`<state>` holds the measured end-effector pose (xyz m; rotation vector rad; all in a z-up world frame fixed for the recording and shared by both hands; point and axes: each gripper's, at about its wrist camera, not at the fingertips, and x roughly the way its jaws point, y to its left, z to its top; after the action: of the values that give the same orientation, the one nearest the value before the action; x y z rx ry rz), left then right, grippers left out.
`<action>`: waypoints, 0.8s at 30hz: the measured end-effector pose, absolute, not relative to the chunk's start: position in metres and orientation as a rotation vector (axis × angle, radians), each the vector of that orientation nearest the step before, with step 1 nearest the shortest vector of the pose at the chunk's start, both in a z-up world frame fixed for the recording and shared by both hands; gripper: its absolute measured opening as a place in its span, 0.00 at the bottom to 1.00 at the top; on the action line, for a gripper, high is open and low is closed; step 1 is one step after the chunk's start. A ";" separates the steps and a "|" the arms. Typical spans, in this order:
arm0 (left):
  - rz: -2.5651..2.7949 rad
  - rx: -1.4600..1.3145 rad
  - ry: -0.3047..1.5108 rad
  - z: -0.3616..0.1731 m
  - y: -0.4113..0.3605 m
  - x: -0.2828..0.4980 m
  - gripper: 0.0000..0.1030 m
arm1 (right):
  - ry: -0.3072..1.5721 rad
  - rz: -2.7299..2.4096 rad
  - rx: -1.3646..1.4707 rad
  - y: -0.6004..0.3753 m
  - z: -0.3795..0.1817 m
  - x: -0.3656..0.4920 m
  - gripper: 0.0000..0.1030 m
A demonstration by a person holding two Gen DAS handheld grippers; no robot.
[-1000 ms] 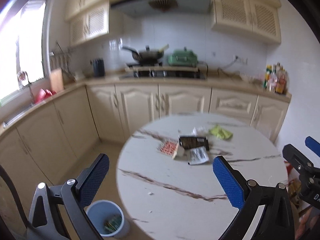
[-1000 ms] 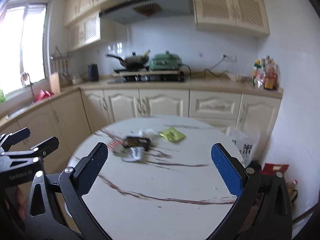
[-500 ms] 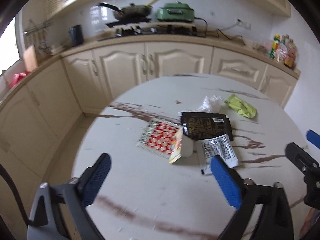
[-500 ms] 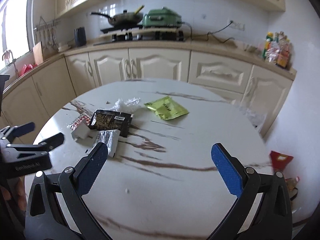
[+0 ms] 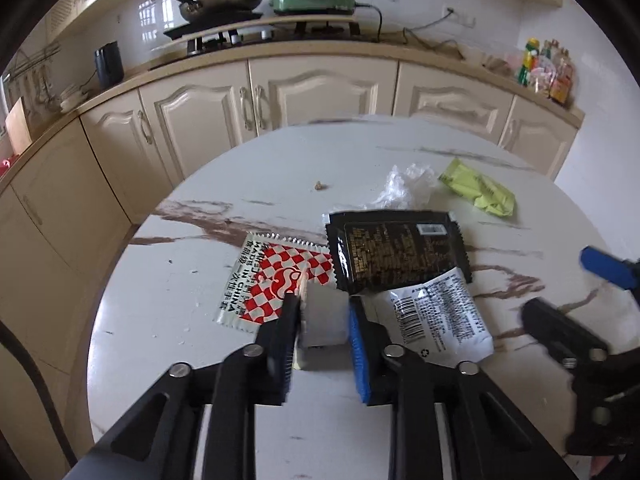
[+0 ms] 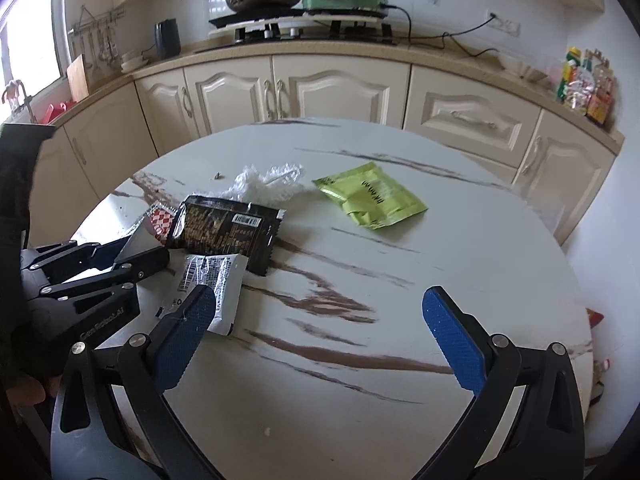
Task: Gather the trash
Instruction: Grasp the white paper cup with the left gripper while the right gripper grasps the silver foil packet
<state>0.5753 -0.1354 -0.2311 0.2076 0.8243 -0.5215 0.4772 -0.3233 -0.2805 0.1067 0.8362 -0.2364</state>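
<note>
The left claw (image 5: 324, 320), low in the middle of the left wrist view, has just been closing, and its two pads now press on the sides of a small pale grey box (image 5: 323, 316) that stands between them on the bench (image 5: 168, 312). The box looks light and thin-walled, probably card; a firm squeeze could crush it, so the hold on its flat sides near the middle seems sound. It overlaps the lower right corner of a red-and-white checked sachet (image 5: 276, 280), which lies flat, just left of and beyond the claw.

Touching the box on the right is a white wrapper with a barcode (image 5: 436, 316), partly under the right finger. Above it, in mid frame, sits a black foil packet (image 5: 396, 252), its lower edge over the white wrapper. These films look featherlight, limp and slippery; lying flat, they would best be pinched at a raised edge or corner. Further off, toward the upper right, are a crumpled clear plastic scrap (image 5: 404, 184) and a yellow-green pouch (image 5: 476, 192), well apart from the left claw.

The right claw (image 6: 320, 336) hangs with jaws spread wide and nothing between them, over bare bench at the bottom of its own view, its left finger just over the white wrapper's near end.
</note>
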 end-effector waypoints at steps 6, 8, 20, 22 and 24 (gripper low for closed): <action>-0.528 0.157 0.796 -0.214 -0.103 0.551 0.18 | 0.882 -0.184 0.100 -0.301 -0.286 0.493 1.00; -0.489 0.167 0.780 -0.210 -0.095 0.543 0.18 | 0.907 -0.161 0.097 -0.291 -0.290 0.503 1.00; -0.477 0.163 0.766 -0.197 -0.049 0.517 0.18 | 0.983 -0.118 0.051 -0.253 -0.306 0.529 0.44; -0.493 0.152 0.766 -0.194 -0.041 0.513 0.18 | 0.984 -0.122 0.045 -0.254 -0.305 0.525 0.39; -0.500 0.146 0.763 -0.190 -0.037 0.506 0.18 | 0.981 -0.113 0.054 -0.255 -0.303 0.520 0.31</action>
<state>0.5063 -0.0368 -0.1901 0.1456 0.7632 -0.4995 0.5195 -0.2548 -0.3031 0.0540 0.9805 -0.1132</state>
